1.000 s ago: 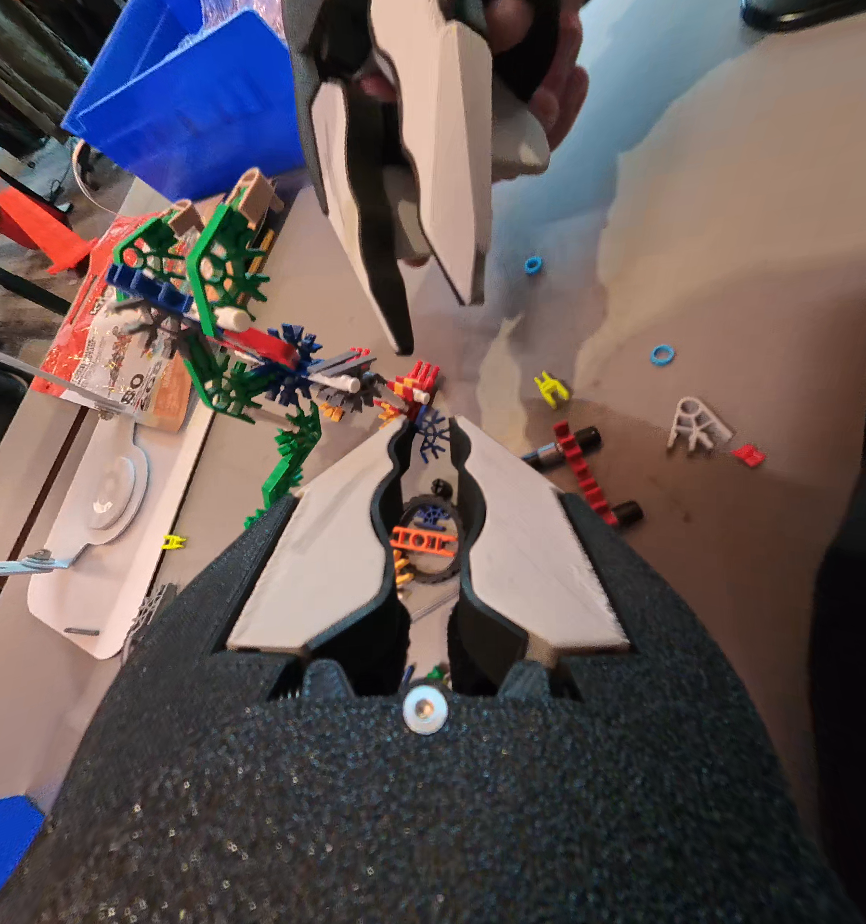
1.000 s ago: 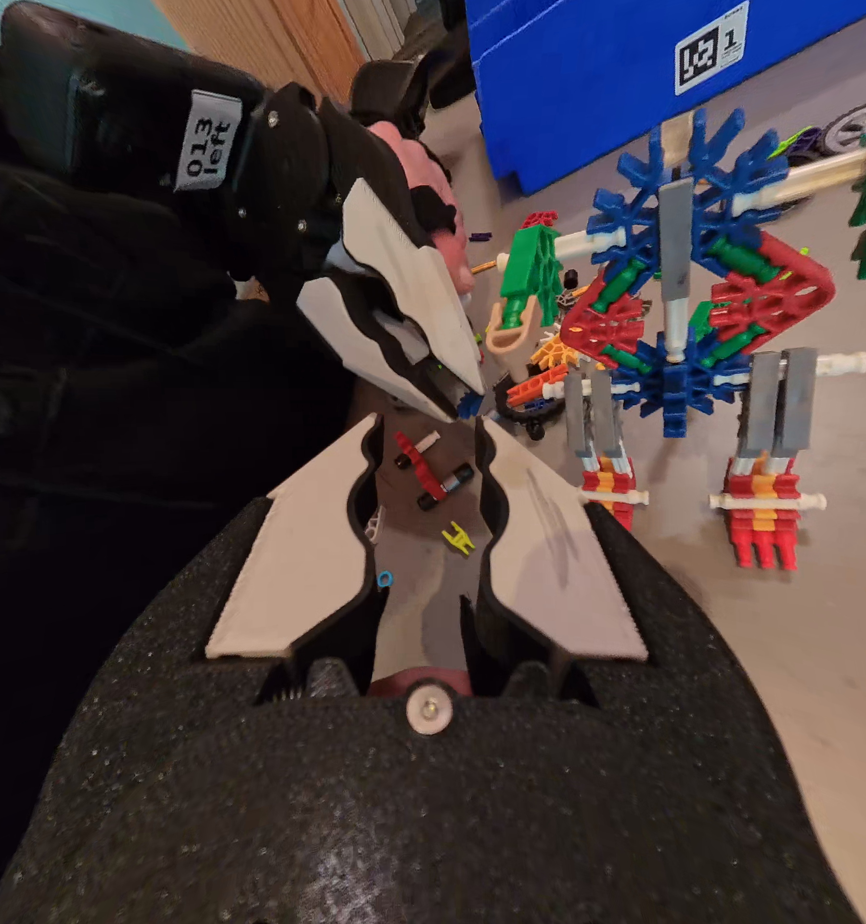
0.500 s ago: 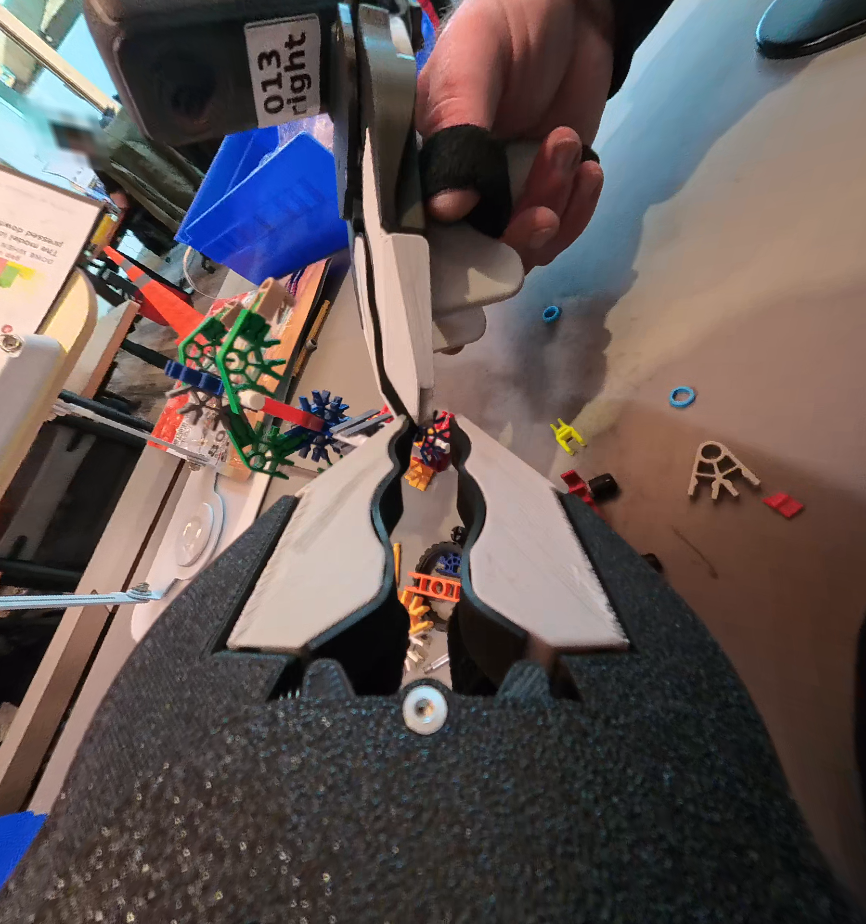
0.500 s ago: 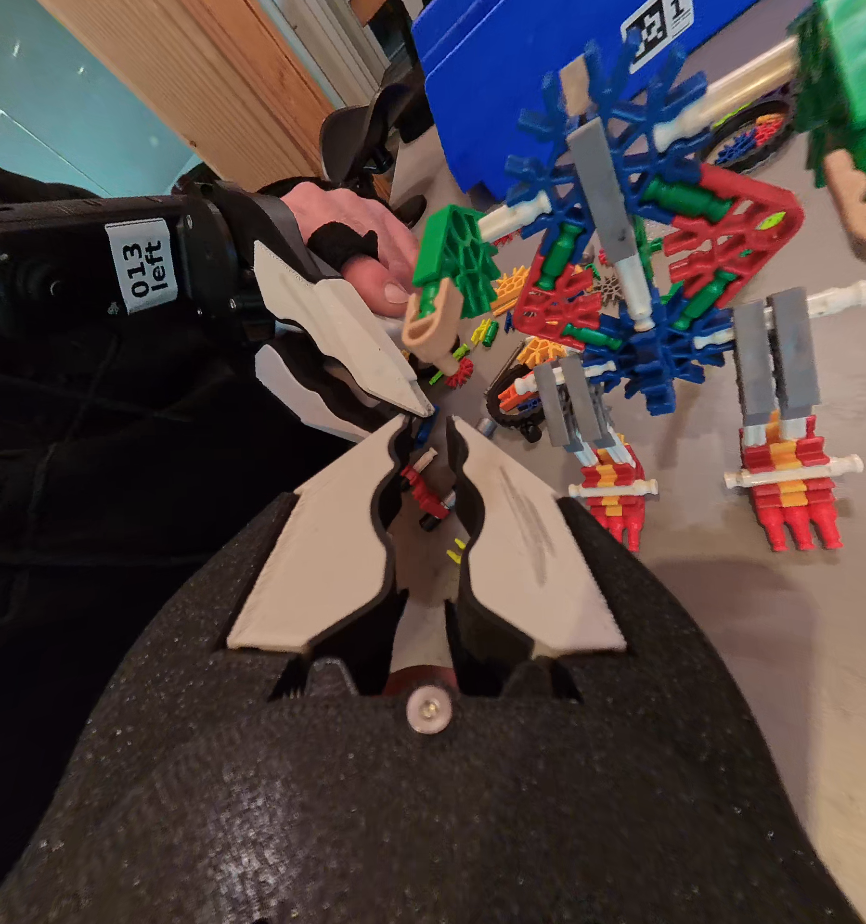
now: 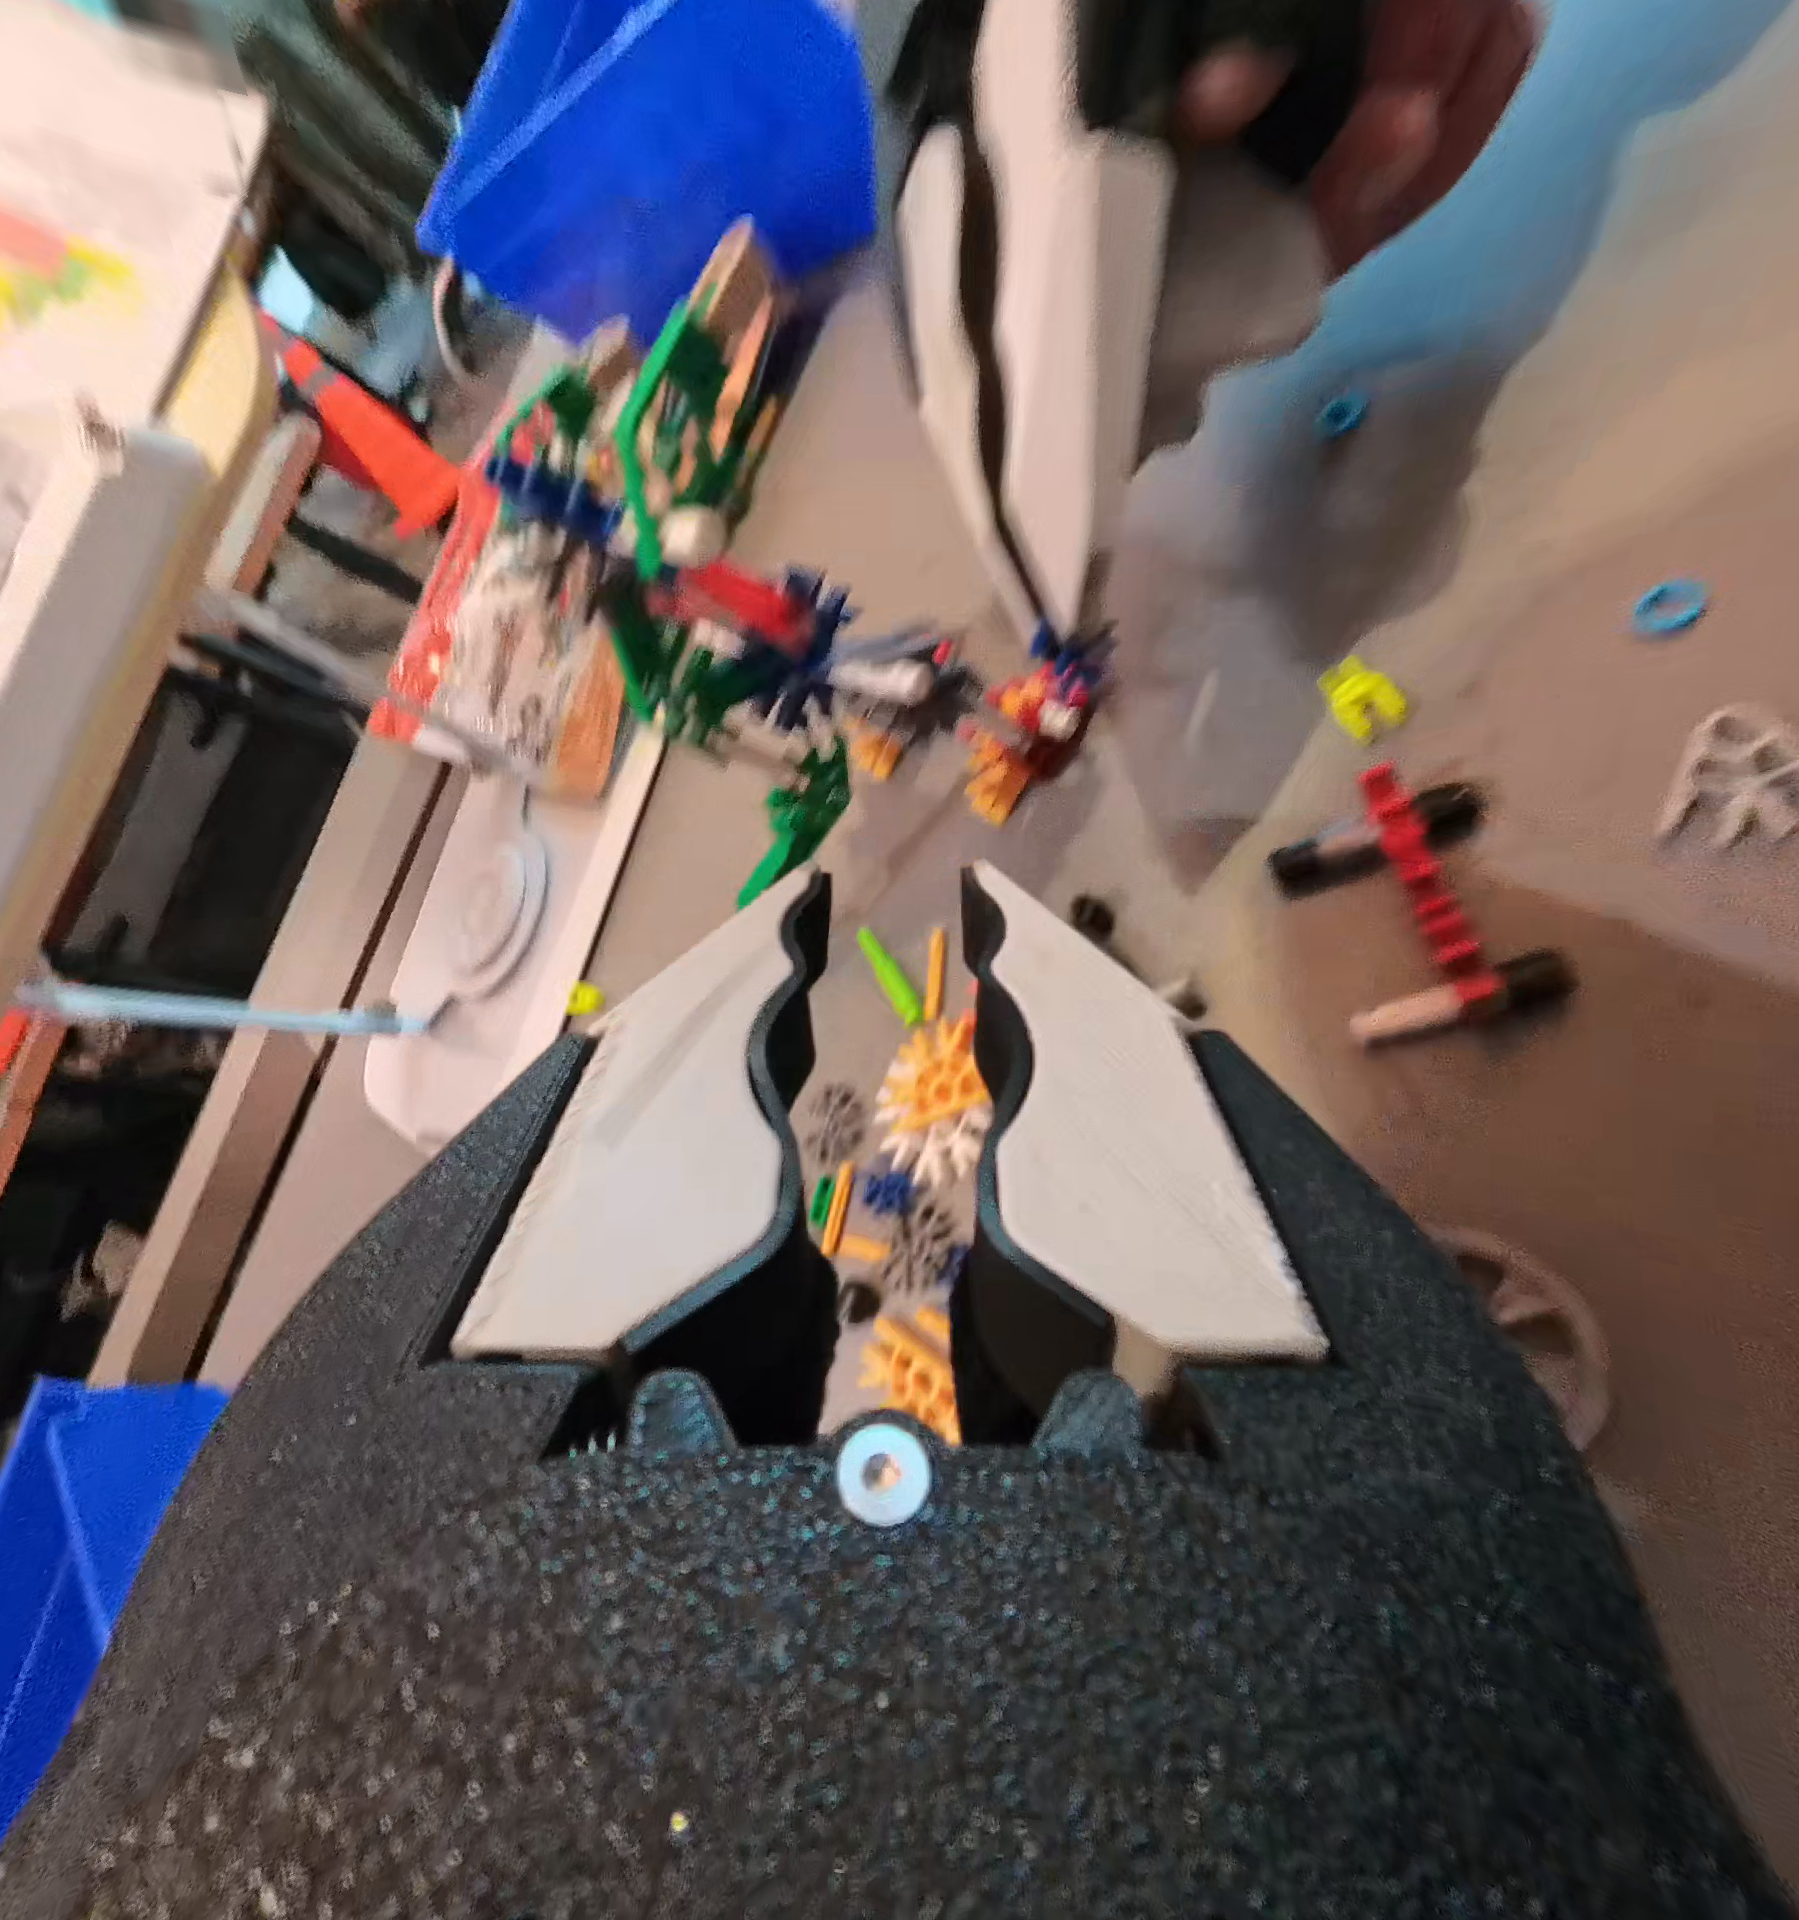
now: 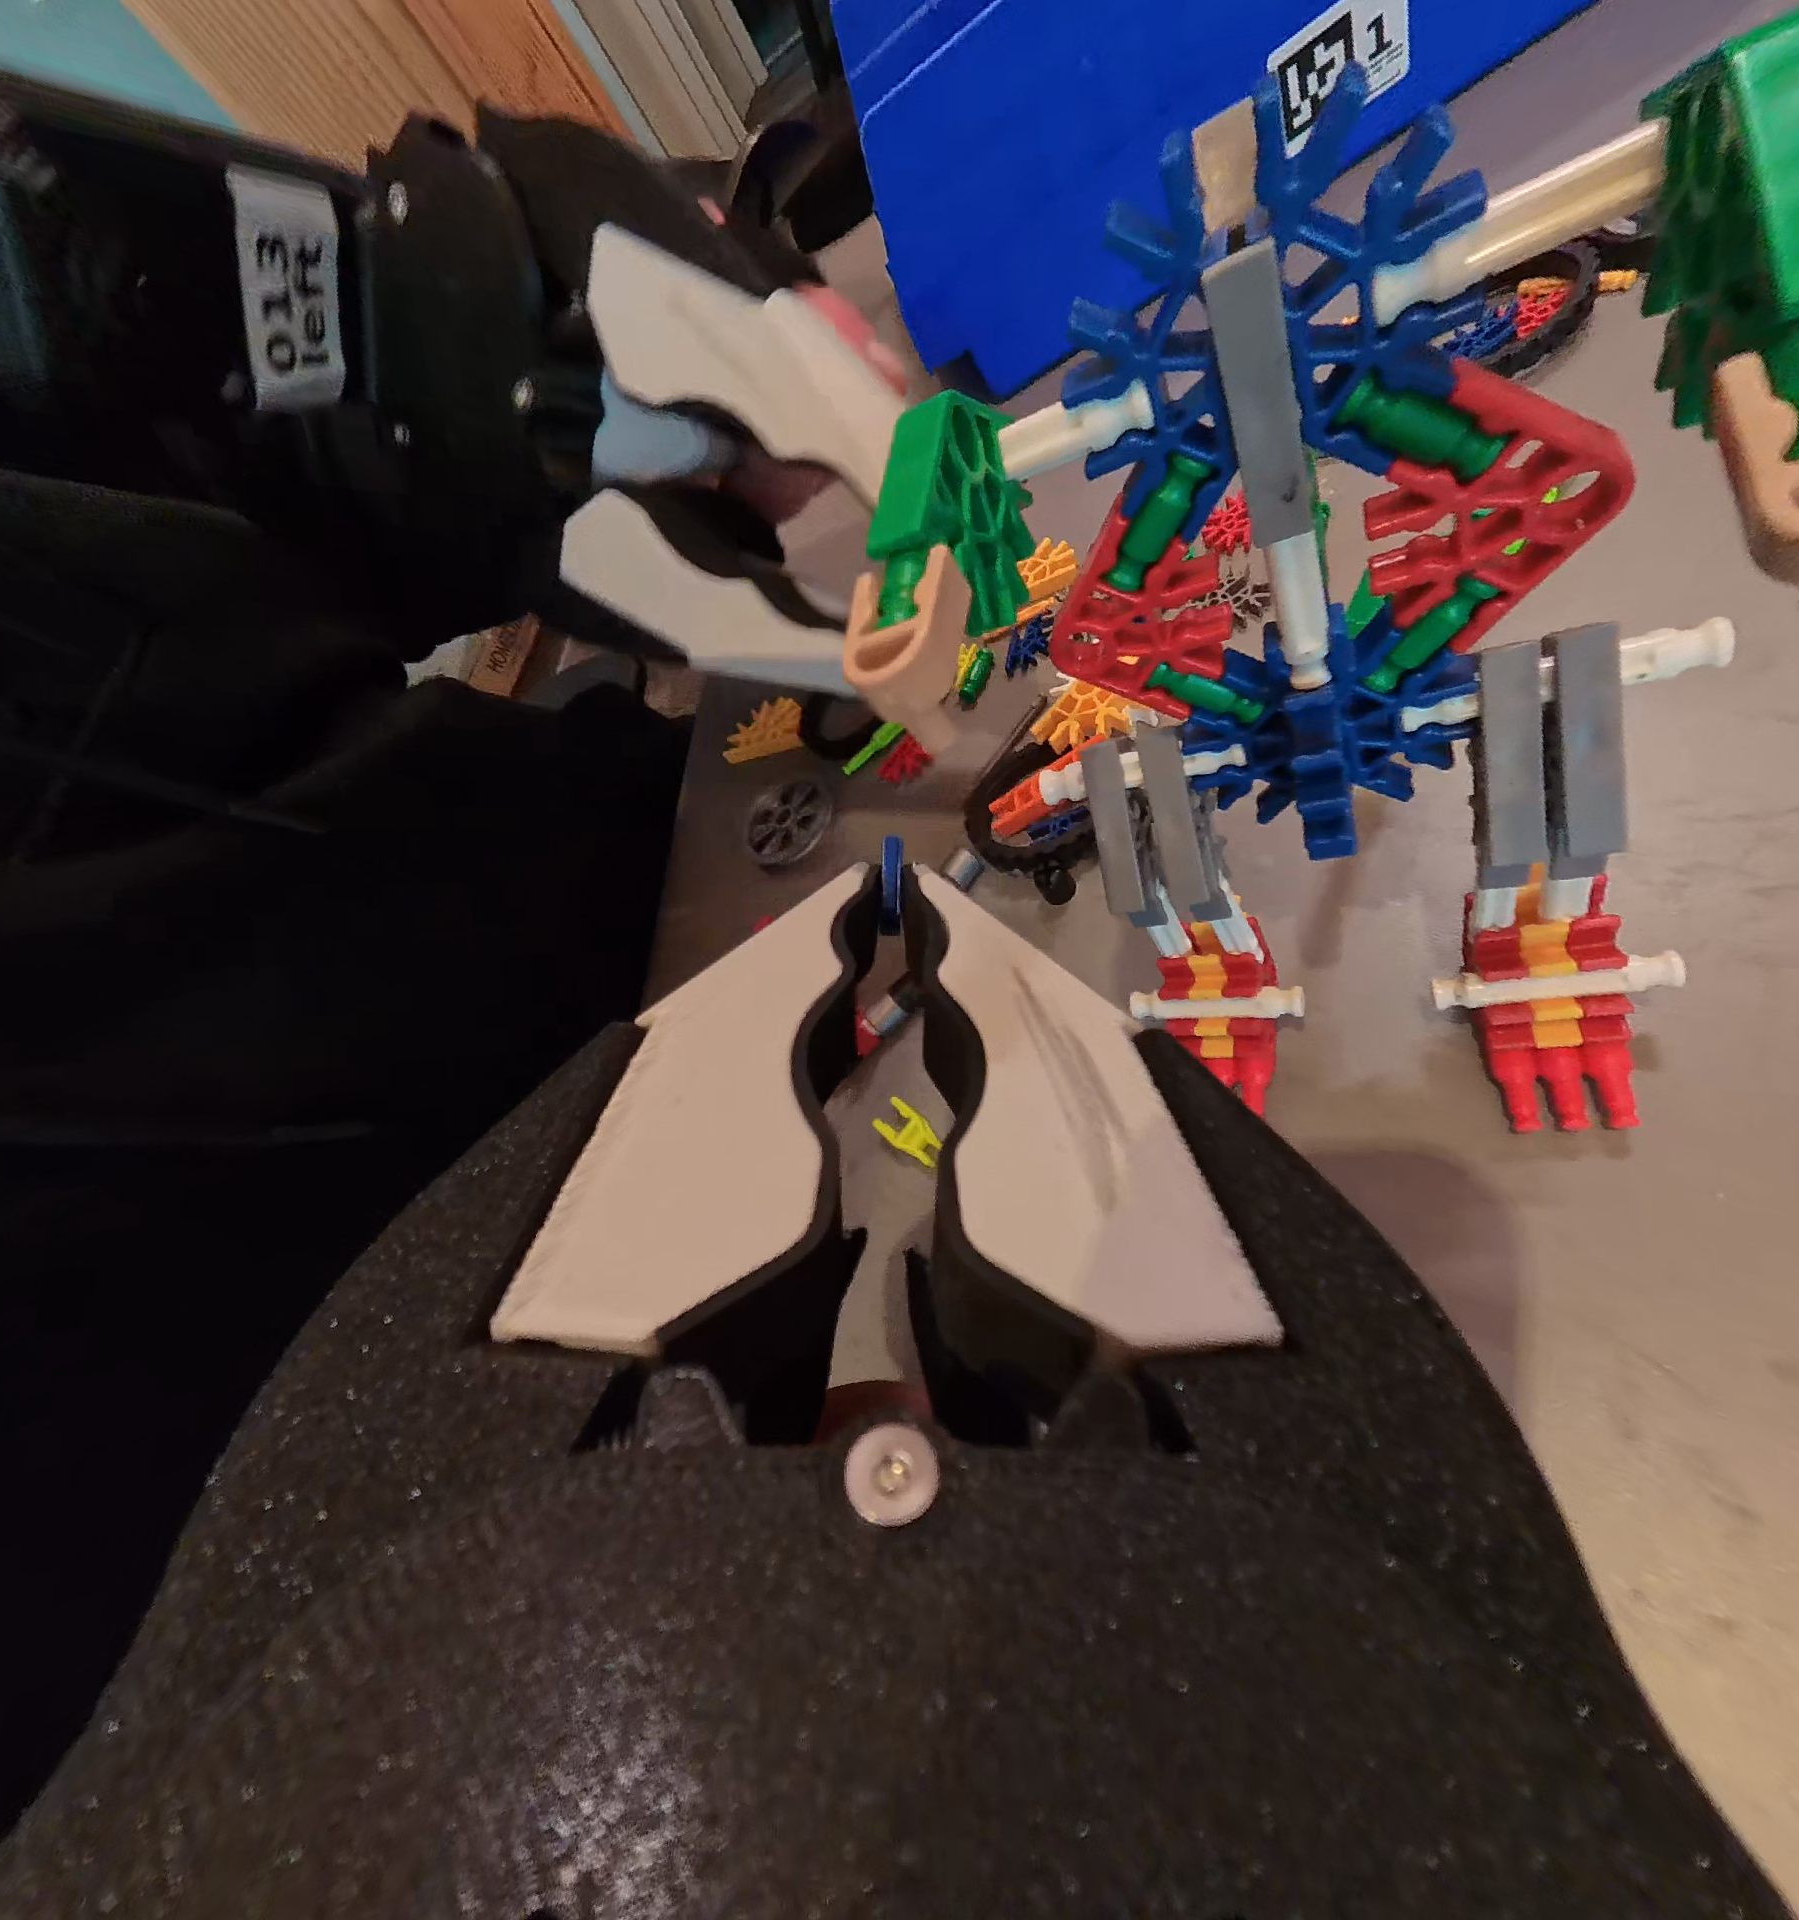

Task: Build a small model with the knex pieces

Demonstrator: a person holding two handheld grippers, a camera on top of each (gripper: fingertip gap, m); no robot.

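Note:
My right gripper [image 6: 893, 902] is shut on a small flat blue connector [image 6: 891, 871], pinched edge-on at its fingertips above the table. My left gripper [image 5: 895, 883] is open and empty, hovering over a pile of small orange, white and grey connectors [image 5: 926, 1091]. In the left wrist view the right gripper [image 5: 1030, 364] hangs above and beyond my left one. In the right wrist view the left gripper [image 6: 729, 520] sits at upper left, beside a toy figure built of rods and connectors [image 6: 1321, 582]. The figure also shows, blurred, in the left wrist view [image 5: 708, 582].
A blue bin [image 6: 1030, 156] stands behind the figure. Loose on the table lie a red rod with black wheels [image 5: 1414, 894], a yellow clip [image 5: 1362, 701], a blue ring [image 5: 1669, 608], a white connector [image 5: 1747, 779], a small grey wheel [image 6: 789, 821] and a black tyre [image 6: 1020, 831]. The left gripper's tips are roughly 5 cm from the right gripper's. My right gripper's tips are some 8 cm from the yellow clip [image 5: 1362, 701]. Seen from the right wrist view [image 6: 904, 1129] as well.
The blue connector was at my left gripper's tips. The right gripper closed on it, the left opened and drew back, and the grippers moved apart.

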